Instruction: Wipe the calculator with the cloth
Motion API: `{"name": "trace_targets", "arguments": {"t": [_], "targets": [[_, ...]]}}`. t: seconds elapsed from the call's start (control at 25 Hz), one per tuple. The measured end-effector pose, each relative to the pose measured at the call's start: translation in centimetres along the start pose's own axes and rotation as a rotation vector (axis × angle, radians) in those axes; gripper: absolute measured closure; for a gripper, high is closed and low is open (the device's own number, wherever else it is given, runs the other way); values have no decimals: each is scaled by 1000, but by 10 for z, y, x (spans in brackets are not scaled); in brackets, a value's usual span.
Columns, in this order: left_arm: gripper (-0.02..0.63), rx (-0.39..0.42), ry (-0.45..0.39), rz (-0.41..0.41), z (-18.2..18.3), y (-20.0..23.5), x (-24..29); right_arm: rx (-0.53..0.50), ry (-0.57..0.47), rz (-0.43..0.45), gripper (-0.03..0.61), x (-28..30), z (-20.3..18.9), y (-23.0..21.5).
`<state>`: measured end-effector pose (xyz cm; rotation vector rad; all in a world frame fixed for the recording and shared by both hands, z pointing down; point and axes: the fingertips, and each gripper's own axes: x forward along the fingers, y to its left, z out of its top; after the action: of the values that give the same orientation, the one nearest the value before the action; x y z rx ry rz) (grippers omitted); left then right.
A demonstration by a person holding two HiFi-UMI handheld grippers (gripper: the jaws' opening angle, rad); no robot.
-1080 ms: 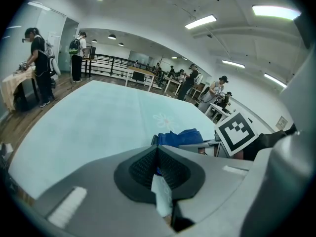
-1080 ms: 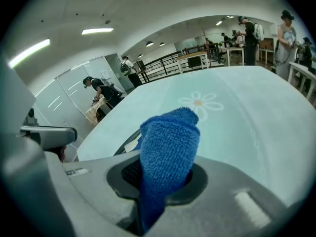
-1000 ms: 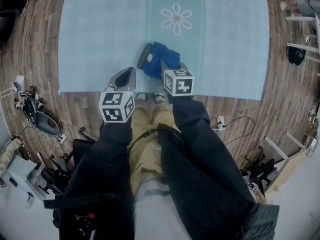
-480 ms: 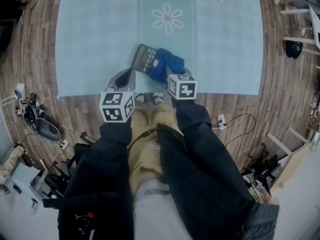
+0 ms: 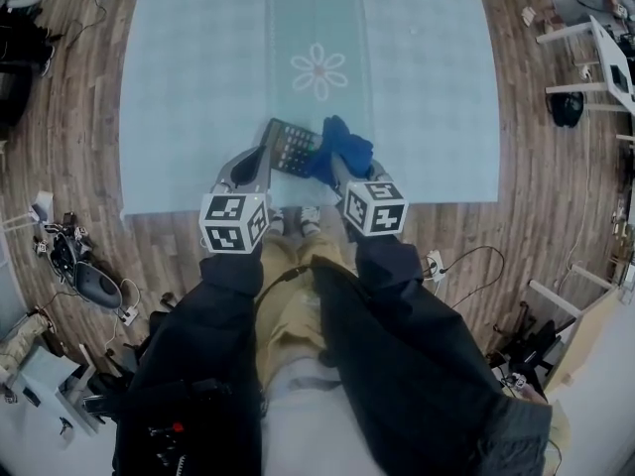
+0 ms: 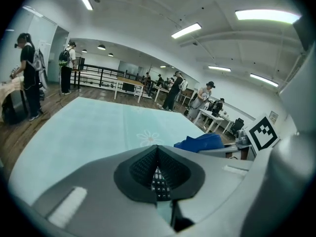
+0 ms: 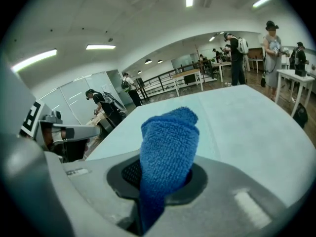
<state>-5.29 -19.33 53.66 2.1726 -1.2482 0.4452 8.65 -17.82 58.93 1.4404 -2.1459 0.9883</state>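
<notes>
Holding dark slab keypad calculator [image 5: 294, 148] by its near end, left gripper [image 5: 262, 155] clamped shut on it, over pale teal flowered mat [image 5: 198, 87] — steadies it for rubbing | right gripper [image 5: 344, 172] pinched tight on bunched blue terry cloth [image 5: 345, 145], wad protruding at calculator's right end — likely mid-wipe

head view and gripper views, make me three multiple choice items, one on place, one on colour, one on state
1. In the head view, where is the cloth relative to the calculator?
A) at its right edge
B) at its left edge
C) far from it

2. What colour is the cloth?
A) red
B) white
C) blue

3. The left gripper is:
A) open and empty
B) shut on the calculator
C) shut on the cloth

Answers:
1 A, the cloth touches the calculator's right side.
2 C, it shows blue in the head view and the right gripper view.
3 B, the calculator's keys show between its closed jaws.
</notes>
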Motion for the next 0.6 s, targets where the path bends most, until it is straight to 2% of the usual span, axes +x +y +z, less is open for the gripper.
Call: {"name": "trace_targets", "arguments": {"t": [0.2,0.36,0.6], "targets": [[617,27,-92,-9,45,-12,-10,-39,-157,7,515,-39,60,15],[617,61,-212,-8,93,-18,-22,-93,-293,8,515,-64,112,32],[617,103,-340,-27,156,-34,-36,-172,-469,-9,517,-99,179,50]]}}
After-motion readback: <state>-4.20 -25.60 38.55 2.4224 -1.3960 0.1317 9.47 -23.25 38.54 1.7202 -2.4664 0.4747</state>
